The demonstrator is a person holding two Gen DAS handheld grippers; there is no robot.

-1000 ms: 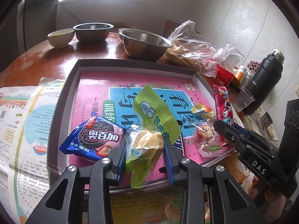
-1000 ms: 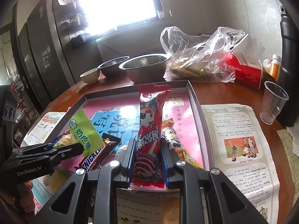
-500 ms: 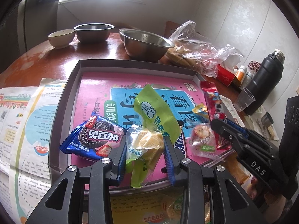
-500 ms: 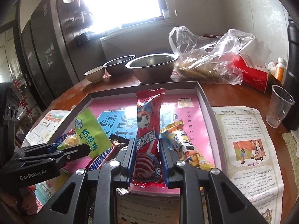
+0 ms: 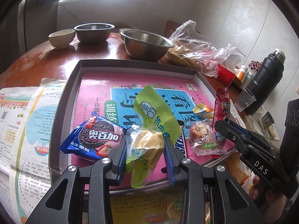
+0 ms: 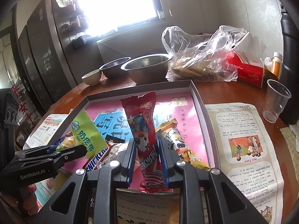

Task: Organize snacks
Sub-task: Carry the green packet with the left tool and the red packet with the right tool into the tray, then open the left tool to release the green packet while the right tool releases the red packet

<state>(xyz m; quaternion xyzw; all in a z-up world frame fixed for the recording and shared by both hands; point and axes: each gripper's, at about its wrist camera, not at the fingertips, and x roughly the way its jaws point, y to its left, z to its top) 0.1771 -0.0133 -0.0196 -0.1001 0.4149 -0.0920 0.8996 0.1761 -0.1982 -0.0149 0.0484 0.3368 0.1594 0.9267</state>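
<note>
The snack wrappers (image 5: 101,139) are shiny, crinkly plastic, the bowls (image 5: 145,43) are dull grey metal, the table (image 5: 46,63) looks like smooth glossy wood, the tray (image 5: 73,85) may be matt cardboard, and the newspaper (image 6: 243,140) is thin paper

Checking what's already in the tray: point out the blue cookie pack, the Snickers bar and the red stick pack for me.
Blue cookie pack (image 5: 97,137), left wrist view, on its printed cookie.
Snickers bar (image 6: 96,158), right wrist view, on its lettering.
Red stick pack (image 6: 143,130), right wrist view, mid-wrapper.

You see three bowls (image 5: 145,44) — two steel, one ceramic — one tray (image 5: 130,66), one clear cup (image 6: 276,100).
</note>
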